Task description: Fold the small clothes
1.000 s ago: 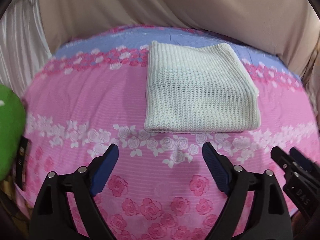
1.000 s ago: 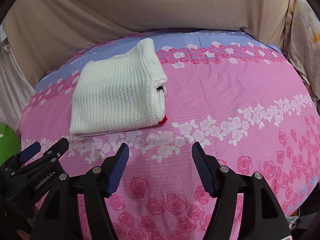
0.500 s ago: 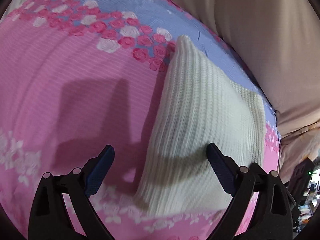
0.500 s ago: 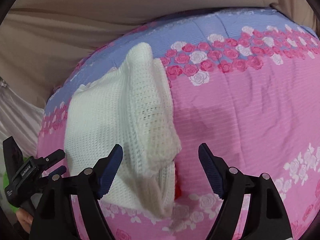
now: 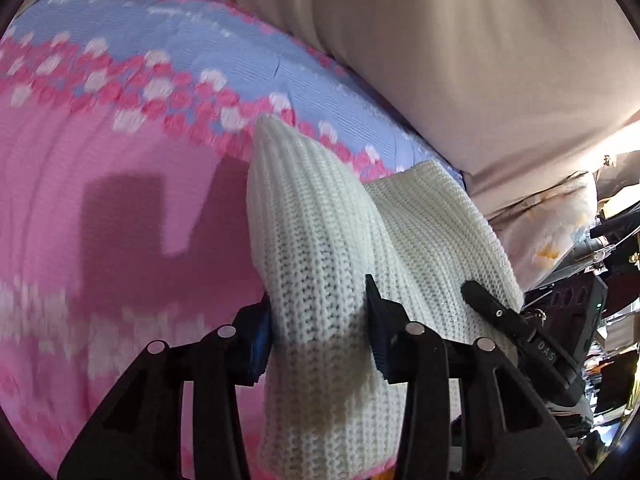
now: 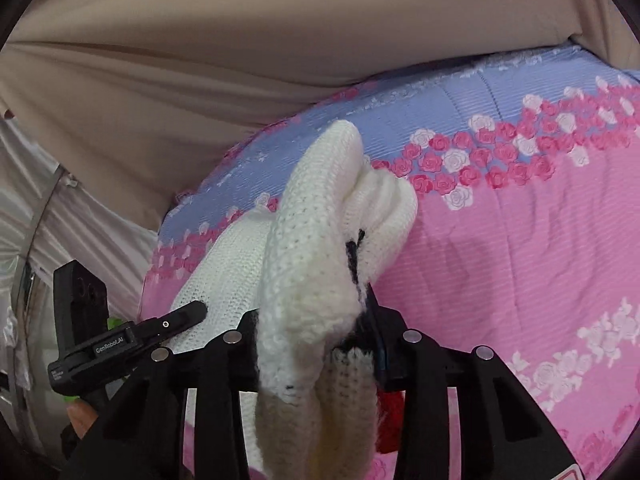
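Note:
A folded white knit sweater (image 5: 320, 240) lies on a pink and blue floral bedspread (image 5: 120, 200). My left gripper (image 5: 318, 332) is shut on the sweater's left edge, the knit bunched between its blue-padded jaws. My right gripper (image 6: 316, 332) is shut on the sweater's right edge (image 6: 312, 248), where black and red knit details show. The right gripper's finger also shows in the left wrist view (image 5: 492, 312), and the left gripper's in the right wrist view (image 6: 176, 320). The sweater's near edge is hidden below the jaws.
A beige cloth wall (image 6: 200, 60) rises behind the bed. The bedspread (image 6: 520, 260) stretches to the right. Cluttered items (image 5: 600, 320) stand beyond the bed's right side. A white curtain (image 6: 48, 220) hangs at the left.
Both grippers moved in onto the sweater's side edges and closed on them; half a second ago both were open just short of it.

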`<state>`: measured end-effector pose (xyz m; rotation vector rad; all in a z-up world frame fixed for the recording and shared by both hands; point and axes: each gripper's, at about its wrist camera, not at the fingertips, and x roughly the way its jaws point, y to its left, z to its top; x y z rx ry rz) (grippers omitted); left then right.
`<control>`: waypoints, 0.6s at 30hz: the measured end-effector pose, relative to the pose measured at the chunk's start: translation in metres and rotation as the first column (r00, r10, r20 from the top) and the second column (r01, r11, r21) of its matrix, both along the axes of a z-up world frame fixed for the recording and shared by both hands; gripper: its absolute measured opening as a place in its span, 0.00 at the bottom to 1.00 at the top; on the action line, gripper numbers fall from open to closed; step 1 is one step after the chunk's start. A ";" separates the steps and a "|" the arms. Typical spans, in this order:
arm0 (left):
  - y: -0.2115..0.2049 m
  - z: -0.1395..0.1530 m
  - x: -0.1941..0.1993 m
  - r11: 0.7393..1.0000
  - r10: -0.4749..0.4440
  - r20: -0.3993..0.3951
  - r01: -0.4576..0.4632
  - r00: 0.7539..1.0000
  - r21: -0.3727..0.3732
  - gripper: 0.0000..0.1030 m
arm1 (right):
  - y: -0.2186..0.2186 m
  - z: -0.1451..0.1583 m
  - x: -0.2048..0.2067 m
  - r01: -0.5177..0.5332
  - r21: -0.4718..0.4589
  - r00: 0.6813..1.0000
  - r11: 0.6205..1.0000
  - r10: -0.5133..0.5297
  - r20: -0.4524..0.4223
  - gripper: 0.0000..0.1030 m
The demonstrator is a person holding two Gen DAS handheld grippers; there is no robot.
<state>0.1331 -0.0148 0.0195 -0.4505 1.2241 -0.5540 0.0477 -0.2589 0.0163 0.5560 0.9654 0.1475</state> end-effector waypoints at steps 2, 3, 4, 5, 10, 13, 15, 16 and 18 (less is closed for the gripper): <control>-0.005 -0.032 -0.024 0.996 0.012 -0.035 -0.009 0.999 0.092 0.42 | -0.002 -0.032 -0.020 -0.010 -0.037 0.998 0.999 0.007 -0.066 0.46; -0.007 -0.046 -0.029 0.991 0.016 -0.049 -0.009 0.999 0.134 0.43 | -0.001 -0.058 -0.028 -0.012 -0.078 0.992 0.997 0.002 -0.125 0.48; -0.012 -0.071 -0.039 0.977 0.021 -0.083 -0.002 0.996 0.215 0.43 | -0.001 -0.083 -0.035 -0.004 -0.136 0.980 0.991 -0.023 -0.196 0.44; -0.010 -0.079 -0.049 0.973 0.039 -0.069 -0.022 0.997 0.230 0.46 | -0.002 -0.096 -0.042 0.005 -0.166 0.968 0.986 -0.046 -0.246 0.41; -0.010 -0.044 -0.066 0.960 0.040 0.073 -0.059 0.997 0.272 0.46 | -0.016 -0.052 -0.073 0.092 -0.109 0.991 0.990 -0.102 -0.091 0.45; -0.018 -0.048 -0.053 0.945 0.019 0.079 -0.043 0.997 0.323 0.47 | -0.010 -0.046 -0.052 0.038 -0.154 0.996 0.987 -0.050 -0.077 0.55; -0.019 -0.058 -0.047 0.944 0.032 0.050 -0.047 0.998 0.327 0.49 | -0.003 -0.072 -0.026 -0.010 -0.171 0.989 0.985 -0.015 -0.144 0.51; -0.018 -0.061 -0.046 0.947 0.046 0.041 -0.057 0.998 0.317 0.49 | -0.003 -0.083 -0.017 -0.031 -0.164 0.986 0.986 0.003 -0.168 0.15; -0.015 -0.057 -0.043 0.946 0.063 0.052 -0.076 0.997 0.315 0.49 | 0.007 -0.072 -0.008 -0.047 -0.155 0.991 0.987 0.026 -0.134 0.15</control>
